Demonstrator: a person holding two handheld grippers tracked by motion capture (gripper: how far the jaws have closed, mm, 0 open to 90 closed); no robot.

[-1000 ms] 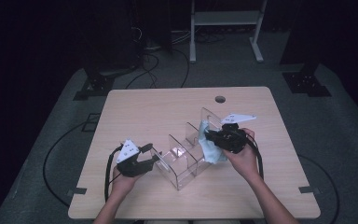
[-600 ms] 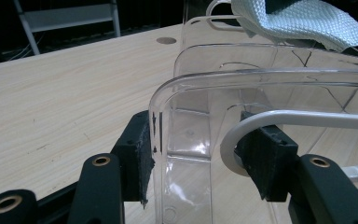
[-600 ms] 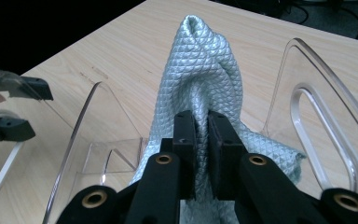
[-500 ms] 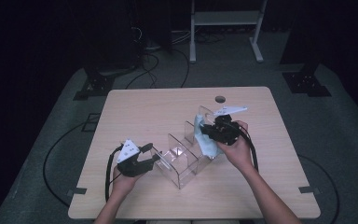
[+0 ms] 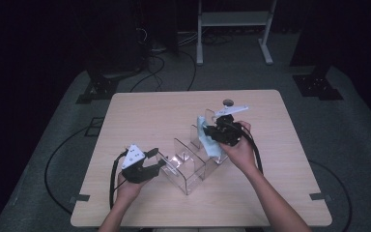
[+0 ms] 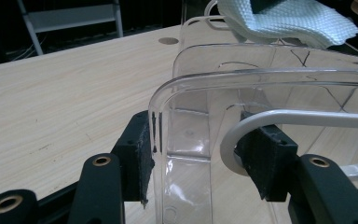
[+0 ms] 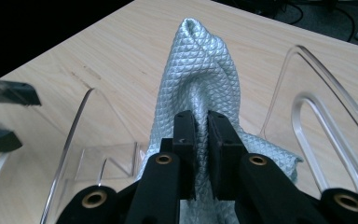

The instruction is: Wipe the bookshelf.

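A: Cloth is in my right claw, jaws pinched tight on a fold of it. Pale blue-green, waffle weave, bunched up into a peak ahead of the pads.

B: Where is it relative to the rack?

A: Over the far end of the clear plastic rack. In the high view the cloth hangs from my right claw down against the rack's far dividers. Whether it rests in a slot or just hangs over one, I can't tell. In the left gripper view it drapes over the far top edge.

B: Left claw?

A: Left claw is on the near end wall of the rack. One pad sits outside the wall, touching it, the other pad inside, behind a pale curved bar. Jaws partly closed and astride the wall; the inner pad doesn't look pressed against the plastic, so I'd call it apart, not clamped. High view has that claw at the rack's near-left end, my left hand low on the desk.

B: Rack position?

A: Middle of the desk, running diagonally from near-left to far-right. Small dark round spot on the desk behind my right hand.
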